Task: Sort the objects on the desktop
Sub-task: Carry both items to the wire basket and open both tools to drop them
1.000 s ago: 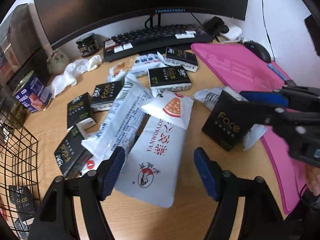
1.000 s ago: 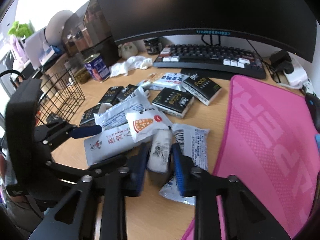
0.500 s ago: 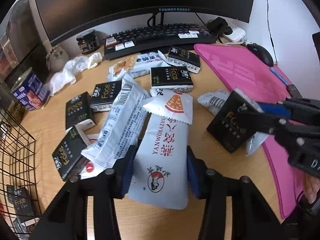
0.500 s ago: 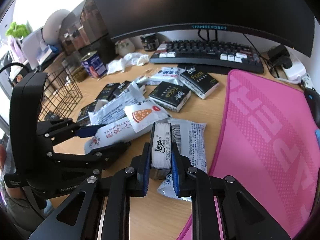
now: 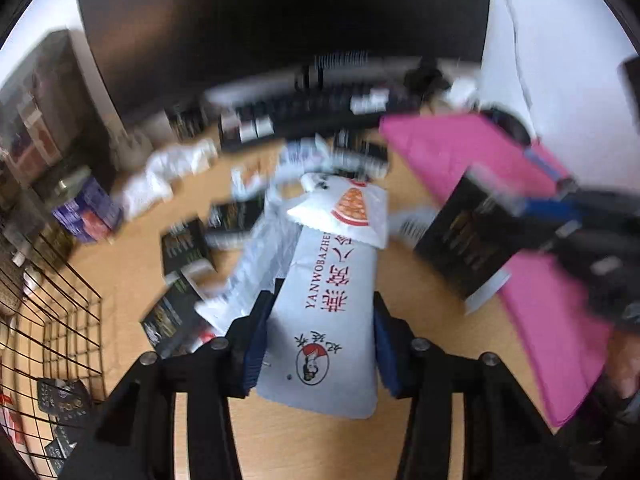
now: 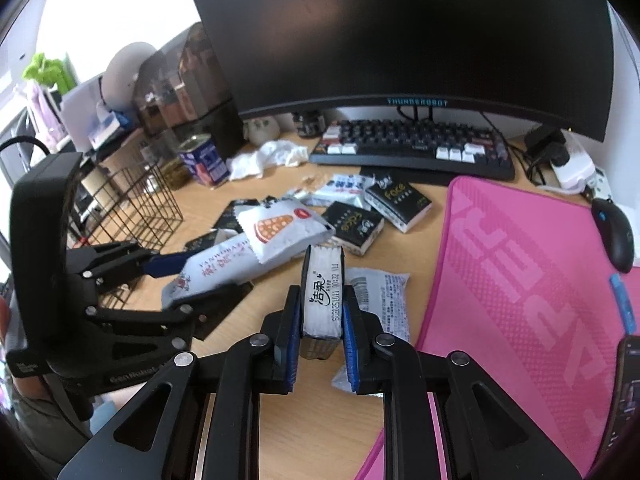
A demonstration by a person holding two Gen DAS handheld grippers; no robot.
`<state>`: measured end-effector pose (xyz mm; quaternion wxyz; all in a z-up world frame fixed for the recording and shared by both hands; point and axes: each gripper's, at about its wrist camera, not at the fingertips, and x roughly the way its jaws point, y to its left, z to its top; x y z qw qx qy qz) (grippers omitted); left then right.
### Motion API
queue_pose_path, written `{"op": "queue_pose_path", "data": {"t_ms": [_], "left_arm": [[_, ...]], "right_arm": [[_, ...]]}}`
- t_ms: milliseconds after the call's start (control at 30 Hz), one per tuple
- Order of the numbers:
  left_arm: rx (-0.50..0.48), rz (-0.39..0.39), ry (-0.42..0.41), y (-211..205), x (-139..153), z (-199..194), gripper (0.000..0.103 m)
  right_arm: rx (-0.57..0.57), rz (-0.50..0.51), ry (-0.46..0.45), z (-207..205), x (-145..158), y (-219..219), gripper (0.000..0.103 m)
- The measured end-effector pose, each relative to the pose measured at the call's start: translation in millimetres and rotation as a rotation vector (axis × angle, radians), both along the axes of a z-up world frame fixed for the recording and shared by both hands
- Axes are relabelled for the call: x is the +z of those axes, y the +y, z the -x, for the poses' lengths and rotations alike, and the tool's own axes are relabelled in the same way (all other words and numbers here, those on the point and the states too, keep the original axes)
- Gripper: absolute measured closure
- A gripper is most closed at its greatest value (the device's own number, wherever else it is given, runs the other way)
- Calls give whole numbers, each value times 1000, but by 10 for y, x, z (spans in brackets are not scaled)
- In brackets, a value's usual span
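1. Wire basket (image 6: 132, 200), far left on the desk (image 6: 320, 432): a few black packs already inside, so prob. the drop spot.
2. Left gripper (image 5: 320, 332): jaws clamped on the sides of the long white snack pouch (image 5: 328, 312). Pouch is soft, light, slick foil; it'll sag and could slide out. Grip near mid-length, not the crimped end. A smaller white pouch (image 5: 348, 208) rests on its far end and may drag along.
3. Right gripper (image 6: 320, 316): jaws squeezed on a tissue pack (image 6: 323, 300), held on edge, off the desk, above a flat white packet (image 6: 380, 300). Pack is light, squashy, plastic-wrapped; hold the broad faces, w/ moderate pressure.
4. Pink mat (image 6: 540, 280), right: no loose packs on it.
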<state>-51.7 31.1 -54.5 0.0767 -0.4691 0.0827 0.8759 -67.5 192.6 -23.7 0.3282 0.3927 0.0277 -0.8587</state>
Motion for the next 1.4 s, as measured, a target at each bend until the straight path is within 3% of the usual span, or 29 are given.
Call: {"op": "queue_pose_path", "data": {"t_ms": [100,233,600,733,933,1167,1400], "left_arm": [[16,32,-34,5,-153,12,52],[-13,-3,40,28,147,-137,52],[3,17,27,-24,92,-176,52],[-7,-1,39,-40,162,-239,52],[66,-15,88,-306,352,-324,52],[152,-51,227,-691,833,-661,52],[286,-37,298,-1228,1121,-1007,52]], "right_arm": [[-1,3,2,-31,26,-3,85],[3,7,9,-73,54,-5,85],[41,53,64,-194,321,-100,85],[66,34,57,-178,269,-266,85],[98,39,54,-190,276,-416,85],[148,67,117,-317,582,-636,85],[282,87,175,-592,863,-1233,85]]}}
